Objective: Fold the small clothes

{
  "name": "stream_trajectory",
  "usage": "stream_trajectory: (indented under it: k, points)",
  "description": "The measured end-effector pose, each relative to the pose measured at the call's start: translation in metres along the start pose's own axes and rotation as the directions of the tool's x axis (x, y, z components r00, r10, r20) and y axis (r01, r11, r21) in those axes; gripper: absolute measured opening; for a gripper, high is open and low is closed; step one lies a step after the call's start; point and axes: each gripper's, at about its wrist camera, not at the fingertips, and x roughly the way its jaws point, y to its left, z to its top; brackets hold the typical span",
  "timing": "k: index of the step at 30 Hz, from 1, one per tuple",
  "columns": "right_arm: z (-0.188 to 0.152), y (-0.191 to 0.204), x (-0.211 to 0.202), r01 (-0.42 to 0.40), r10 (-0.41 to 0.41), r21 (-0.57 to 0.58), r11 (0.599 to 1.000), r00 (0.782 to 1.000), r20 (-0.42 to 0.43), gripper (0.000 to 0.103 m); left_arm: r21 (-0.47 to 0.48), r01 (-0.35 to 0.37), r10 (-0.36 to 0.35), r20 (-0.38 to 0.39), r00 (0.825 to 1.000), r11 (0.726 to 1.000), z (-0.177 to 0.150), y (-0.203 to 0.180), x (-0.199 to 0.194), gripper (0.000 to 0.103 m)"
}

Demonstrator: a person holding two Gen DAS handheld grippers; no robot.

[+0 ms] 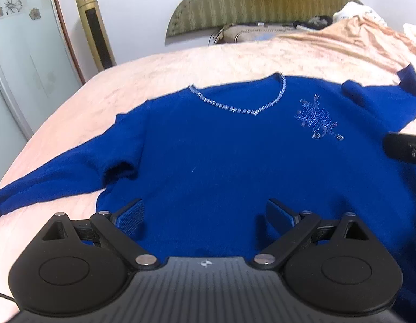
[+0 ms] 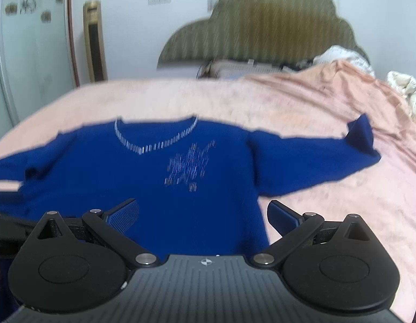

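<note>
A royal blue sweater [image 1: 221, 156] lies flat on the pink bedspread [image 1: 181, 64], front up, with a beaded neckline [image 1: 235, 107] and a sparkly motif [image 1: 318, 118] on the chest. Both sleeves are spread outwards; the right sleeve [image 2: 315, 158] ends in a turned-up cuff. My left gripper [image 1: 204, 215] hovers open over the lower left part of the body, nothing between its fingers. My right gripper [image 2: 202, 215] hangs open over the sweater's [image 2: 127, 177] lower right edge, also empty. Part of the right gripper [image 1: 404, 148] shows at the left wrist view's right edge.
The bed has an olive padded headboard [image 1: 256, 2] at the far end, with pillows and bunched bedding [image 2: 340, 53] on the right. A gold tower fan [image 1: 94, 27] and a frosted glass door [image 1: 22, 53] stand to the left of the bed. Bare bedspread [image 2: 356, 202] lies right of the sweater.
</note>
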Motion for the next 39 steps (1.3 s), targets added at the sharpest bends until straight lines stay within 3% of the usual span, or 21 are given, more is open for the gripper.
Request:
stream_trajectory:
  k: [4,9,13,17,27,39]
  points:
    - [-0.002,-0.002,0.007,-0.006,0.005,-0.022,1.0,0.999,-0.041,0.103,0.009,0.0,0.0,-0.005,1.0,1.0,0.001,-0.004,0.001,0.097]
    - [0.001,-0.005,-0.007,-0.016,0.016,-0.005,1.0,0.997,0.073,0.103,0.018,0.026,-0.025,-0.044,0.999,1.0,0.005,-0.006,0.007,0.097]
    - [0.001,-0.012,0.008,-0.039,0.039,0.006,0.999,0.999,-0.015,0.103,0.003,0.046,-0.046,-0.039,0.998,0.999,0.009,-0.008,0.008,0.097]
    - [-0.005,-0.017,0.007,-0.076,0.077,0.047,0.996,0.997,-0.022,0.103,0.011,0.03,-0.03,-0.04,0.999,0.999,0.012,-0.012,0.011,0.097]
    - [-0.01,-0.018,0.013,-0.053,0.055,0.043,0.998,0.997,-0.047,0.103,0.003,-0.018,0.018,-0.049,0.999,1.0,0.011,-0.012,0.018,0.097]
    - [-0.009,-0.015,0.012,-0.047,0.048,0.023,0.999,0.998,-0.042,0.103,0.022,-0.013,0.014,-0.047,0.999,1.0,0.01,-0.014,0.019,0.097]
